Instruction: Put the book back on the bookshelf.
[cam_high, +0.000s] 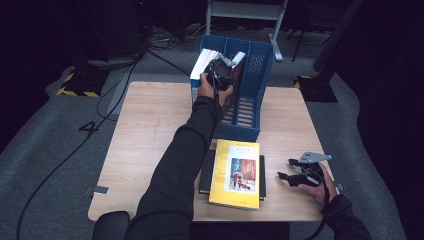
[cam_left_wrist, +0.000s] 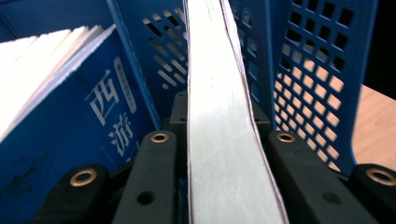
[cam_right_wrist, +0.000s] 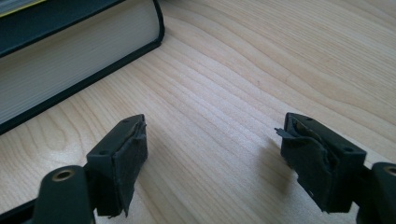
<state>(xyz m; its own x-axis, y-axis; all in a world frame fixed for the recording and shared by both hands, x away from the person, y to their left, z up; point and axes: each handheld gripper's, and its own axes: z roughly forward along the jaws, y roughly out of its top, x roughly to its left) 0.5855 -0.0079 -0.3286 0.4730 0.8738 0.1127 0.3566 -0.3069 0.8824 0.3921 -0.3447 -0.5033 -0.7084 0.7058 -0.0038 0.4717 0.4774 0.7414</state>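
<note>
**Book held in the blue file rack**

The left gripper (cam_high: 223, 70) is up at the blue file rack (cam_high: 257, 100), which stands at the far edge of the wooden table (cam_high: 150, 135). Its jaws are closed on a thin book (cam_left_wrist: 219, 130) with dark covers, pressing on both sides of it; the pale page edges run up between them in the left gripper view. The book stands on edge in the rack, next to one of its perforated walls. In the compartment beside it leans a blue book (cam_left_wrist: 84, 126) with white characters on its cover, its white pages fanning out at the top.

The right gripper (cam_high: 300, 175) rests low on the near right part of the table, its jaws wide apart and holding nothing; bare wood lies between them in the right gripper view. Just beside it lies a thick black book (cam_right_wrist: 70, 70), flat on the table, and a yellow book (cam_high: 235, 172) lies flat on top of it.
</note>
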